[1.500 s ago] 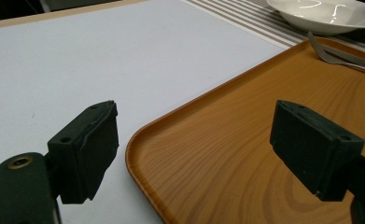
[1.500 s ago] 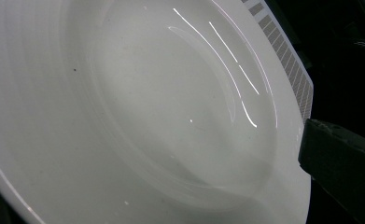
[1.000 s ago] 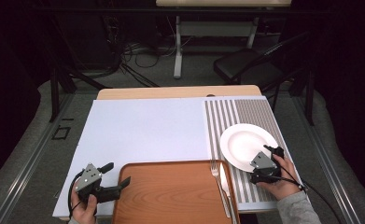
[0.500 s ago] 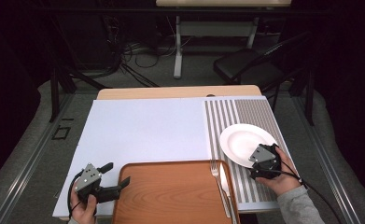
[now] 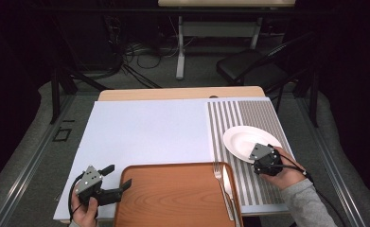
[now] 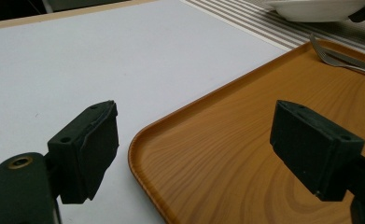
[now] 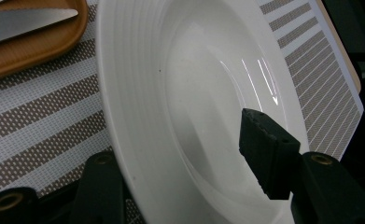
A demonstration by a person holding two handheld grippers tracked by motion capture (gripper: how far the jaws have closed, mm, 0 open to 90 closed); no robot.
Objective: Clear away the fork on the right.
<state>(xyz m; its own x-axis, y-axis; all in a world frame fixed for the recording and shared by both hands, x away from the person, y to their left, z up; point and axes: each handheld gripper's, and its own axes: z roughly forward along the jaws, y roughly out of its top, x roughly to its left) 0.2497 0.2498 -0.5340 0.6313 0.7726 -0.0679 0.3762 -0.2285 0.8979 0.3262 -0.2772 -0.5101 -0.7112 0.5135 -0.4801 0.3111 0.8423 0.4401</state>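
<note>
The left gripper point(image 5: 118, 178) is held level, jaws wide apart. The right gripper point(image 5: 257, 163) points forward and down, its jaws just closing.

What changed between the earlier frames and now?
The right gripper has been closing its jaws around the near rim of the white plate, one jaw under, one over, and seems to tip it up off the striped mat. The left gripper, tray, fork and knife stayed put.

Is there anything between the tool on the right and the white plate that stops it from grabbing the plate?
No. The right tool already straddles the near rim of the white plate, one jaw under it, one inside. Its jaws have just been closing on that rim; whether they pinch it yet is unclear.
</note>
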